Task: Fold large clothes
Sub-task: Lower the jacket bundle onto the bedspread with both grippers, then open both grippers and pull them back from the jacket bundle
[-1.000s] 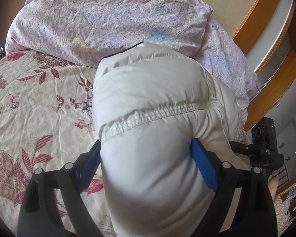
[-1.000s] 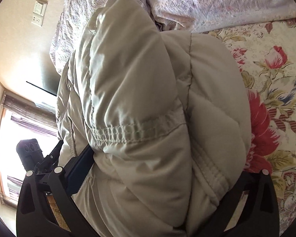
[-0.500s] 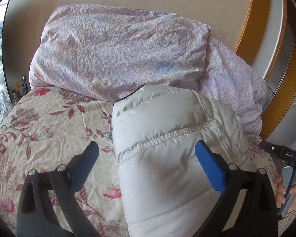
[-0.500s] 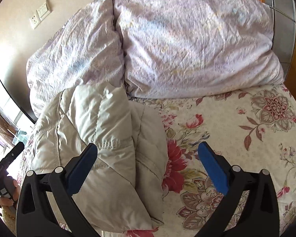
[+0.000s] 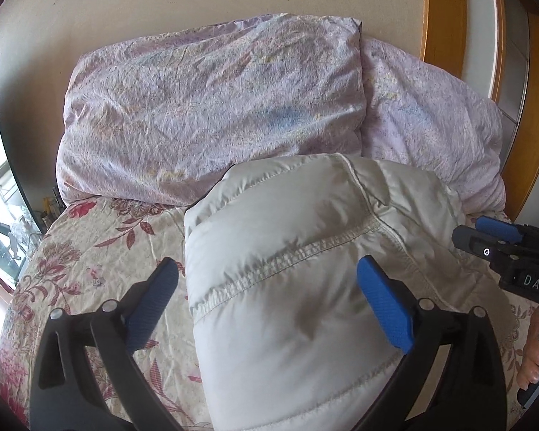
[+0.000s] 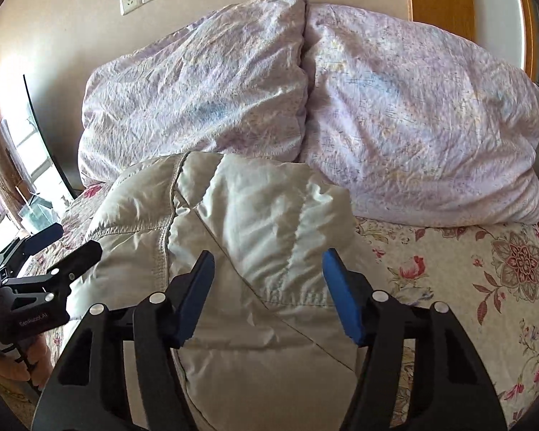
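We see the left gripper [image 5: 266, 298] spread wide, holding nothing. The right gripper [image 6: 267, 296], jaws half apart and just closing, holds nothing. The folded jacket [image 5: 305, 287] lies on the bed [image 5: 90, 258] against the pillows [image 5: 212, 107].

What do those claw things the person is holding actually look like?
Each claw is a black plastic frame with two angled arms joined by silver rivets, ending in flat blue ribbed pads. The left claw and right claw look alike. Seen from the side, the handles carry small white lettering, and one shows a small round light.
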The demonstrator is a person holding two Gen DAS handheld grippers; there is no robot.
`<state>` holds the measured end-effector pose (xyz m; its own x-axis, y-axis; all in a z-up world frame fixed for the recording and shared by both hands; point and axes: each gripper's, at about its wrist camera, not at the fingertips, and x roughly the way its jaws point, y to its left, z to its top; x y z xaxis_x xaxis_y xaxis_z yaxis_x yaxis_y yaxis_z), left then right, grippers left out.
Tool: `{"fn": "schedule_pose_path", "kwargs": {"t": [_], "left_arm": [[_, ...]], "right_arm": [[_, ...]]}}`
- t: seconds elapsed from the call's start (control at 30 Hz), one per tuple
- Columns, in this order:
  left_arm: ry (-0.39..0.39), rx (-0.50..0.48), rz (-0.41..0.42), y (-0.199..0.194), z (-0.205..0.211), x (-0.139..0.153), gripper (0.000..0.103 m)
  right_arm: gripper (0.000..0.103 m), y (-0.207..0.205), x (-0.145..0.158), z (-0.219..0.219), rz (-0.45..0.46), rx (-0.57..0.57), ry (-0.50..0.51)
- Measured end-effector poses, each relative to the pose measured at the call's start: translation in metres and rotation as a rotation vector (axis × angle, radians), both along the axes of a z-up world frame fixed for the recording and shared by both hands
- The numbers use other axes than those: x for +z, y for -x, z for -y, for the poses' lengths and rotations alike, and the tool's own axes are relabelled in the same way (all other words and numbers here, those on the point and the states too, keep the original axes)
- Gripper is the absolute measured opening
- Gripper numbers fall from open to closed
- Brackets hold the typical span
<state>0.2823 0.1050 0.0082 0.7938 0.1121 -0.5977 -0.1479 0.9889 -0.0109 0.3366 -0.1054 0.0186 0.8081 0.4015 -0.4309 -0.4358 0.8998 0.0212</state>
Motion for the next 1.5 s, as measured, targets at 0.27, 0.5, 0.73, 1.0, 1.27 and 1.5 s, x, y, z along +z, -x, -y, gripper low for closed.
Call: {"fn": "schedule_pose_path", "kwargs": {"t": [0.27,0.5,0.73,1.0,1.27,1.5], "left_arm": [[-0.018,-0.010,-0.036,-0.020,0.000,-0.025,0.101],[0.007,-0.018,-0.098,-0.043,0.000,-0.044,0.101],[-0.090,0.033,-0.078,-0.048,0.013,-0.055,0.101],[-0.093,0.011,-0.015,-0.010,0.014,-0.037,0.101],[-0.123,-0.026,0.010,0.028,0.030,-0.032,0.101],[-0.081,-0.030,-0.028,0.014,0.027,-0.051,0.101]], "right_arm": [[0.062,-0.038,-0.030,-0.019,-0.033,-0.067,0.116],[0.065,-0.055,-0.052,-0.011,-0.063,-0.061,0.049],[0.066,-0.062,-0.063,-0.015,-0.037,-0.085,0.043],[0.066,-0.019,-0.054,-0.005,0.007,-0.095,0.061],[0.067,0.033,-0.064,0.023,0.015,-0.066,0.023],[0.071,0.009,-0.092,0.020,-0.098,-0.076,0.007]]}}
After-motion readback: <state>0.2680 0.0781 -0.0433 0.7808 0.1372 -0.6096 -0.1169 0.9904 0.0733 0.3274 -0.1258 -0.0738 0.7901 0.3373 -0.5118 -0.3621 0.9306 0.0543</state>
